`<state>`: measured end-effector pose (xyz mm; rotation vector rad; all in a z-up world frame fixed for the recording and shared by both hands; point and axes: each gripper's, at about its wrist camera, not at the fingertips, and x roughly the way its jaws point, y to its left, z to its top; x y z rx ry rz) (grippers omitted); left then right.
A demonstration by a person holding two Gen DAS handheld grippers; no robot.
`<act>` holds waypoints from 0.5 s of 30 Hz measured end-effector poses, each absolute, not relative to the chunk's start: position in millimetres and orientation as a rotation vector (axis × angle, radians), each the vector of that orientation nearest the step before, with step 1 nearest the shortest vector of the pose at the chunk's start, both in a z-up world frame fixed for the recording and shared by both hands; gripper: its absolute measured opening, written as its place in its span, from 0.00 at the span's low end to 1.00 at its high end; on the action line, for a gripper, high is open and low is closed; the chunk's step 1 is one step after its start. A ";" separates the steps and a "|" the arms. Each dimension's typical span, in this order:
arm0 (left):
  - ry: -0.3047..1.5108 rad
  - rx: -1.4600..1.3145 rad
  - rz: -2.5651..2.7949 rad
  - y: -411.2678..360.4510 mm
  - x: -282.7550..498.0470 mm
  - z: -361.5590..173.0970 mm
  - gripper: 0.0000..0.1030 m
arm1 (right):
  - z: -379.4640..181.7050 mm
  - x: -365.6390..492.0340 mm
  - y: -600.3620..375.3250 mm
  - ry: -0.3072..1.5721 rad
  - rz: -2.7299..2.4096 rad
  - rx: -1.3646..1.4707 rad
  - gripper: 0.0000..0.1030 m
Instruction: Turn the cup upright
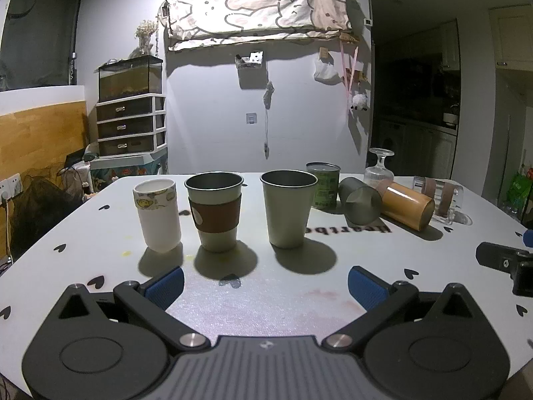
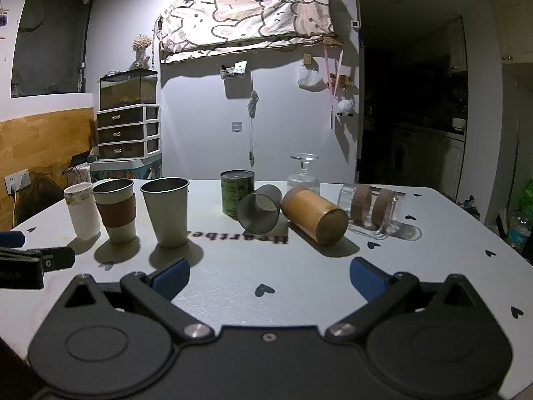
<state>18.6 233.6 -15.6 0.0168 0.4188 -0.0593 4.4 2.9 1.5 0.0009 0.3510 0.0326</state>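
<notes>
Three cups stand upright on the white table: a white cup [image 1: 158,215] [image 2: 82,209], a metal cup with a brown sleeve [image 1: 216,211] [image 2: 117,211] and a plain metal cup [image 1: 287,208] [image 2: 166,211]. A grey cup [image 1: 359,200] [image 2: 259,211], a bamboo cup [image 1: 406,204] [image 2: 314,215] and a clear glass with brown bands [image 1: 439,198] [image 2: 371,208] lie on their sides. A stemmed glass [image 1: 379,168] [image 2: 303,175] stands upside down. My left gripper [image 1: 265,283] is open and empty before the upright cups. My right gripper [image 2: 269,278] is open and empty before the lying cups.
A green tin can [image 1: 322,185] [image 2: 237,196] stands behind the grey cup. The right gripper's finger [image 1: 499,261] shows at the right edge of the left wrist view; the left gripper's finger [image 2: 36,260] shows at the left of the right wrist view. A wall is behind the table [image 2: 433,266].
</notes>
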 end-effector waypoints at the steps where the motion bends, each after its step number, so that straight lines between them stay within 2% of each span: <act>1: 0.418 0.017 -0.059 233.6 18.4 -15.8 1.00 | 1.5 4.0 3.5 0.351 0.032 0.001 1.00; 15: 0.419 0.016 -0.058 234.1 18.3 -15.5 1.00 | 2.0 1.9 3.8 0.351 0.043 -0.002 1.00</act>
